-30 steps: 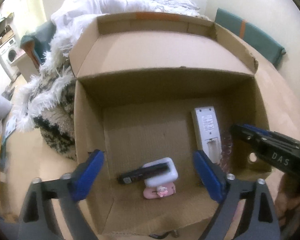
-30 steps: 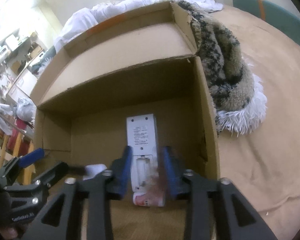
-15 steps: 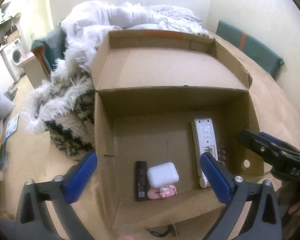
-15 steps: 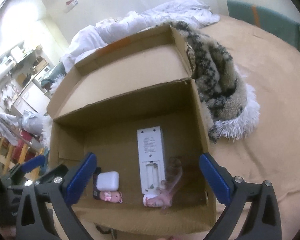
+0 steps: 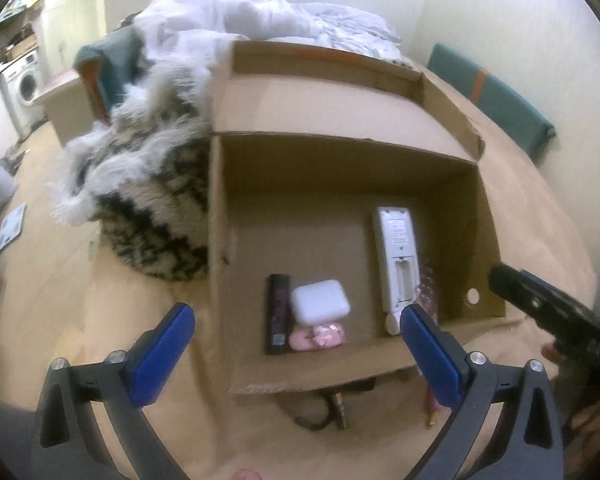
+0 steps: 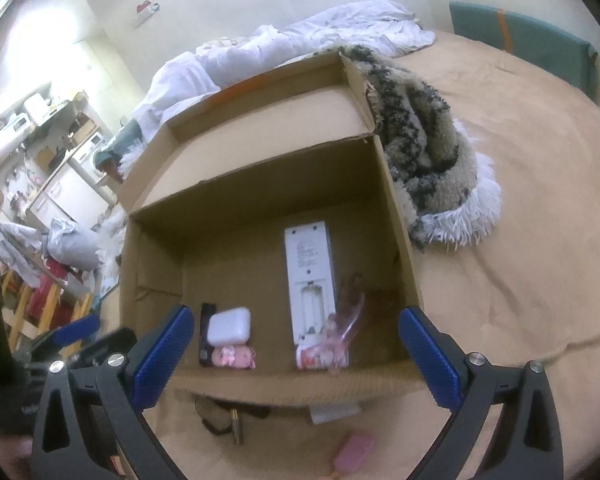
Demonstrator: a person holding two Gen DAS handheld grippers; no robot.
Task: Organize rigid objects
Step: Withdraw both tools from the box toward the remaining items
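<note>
An open cardboard box point(image 5: 216, 216) point(image 6: 396, 216) stands on the tan bed cover. Inside lie a white remote point(image 5: 396, 252) point(image 6: 310, 272) face down, a white earbud case point(image 5: 320, 300) point(image 6: 229, 325), a black stick-shaped device point(image 5: 278, 308) point(image 6: 206, 334), a small pink item point(image 5: 318, 336) point(image 6: 234, 358) and a clear pink item point(image 6: 340, 332) point(image 5: 426, 284). My left gripper point(image 5: 296, 352) is open and empty above the box's near edge. My right gripper point(image 6: 294, 354) is open and empty, also above the near edge.
A furry black-and-cream blanket point(image 5: 152, 184) point(image 6: 420, 136) lies against the box's side. White bedding point(image 5: 268, 12) is piled behind it. A dark cable and a small brass-tipped part point(image 5: 332, 412) point(image 6: 224, 416) lie before the box, with a pink flat item point(image 6: 356, 452).
Both grippers pulled back and up out of the box. The right gripper opened and let go of the clear pink item beside the remote. The black device now lies beside the earbud case.
</note>
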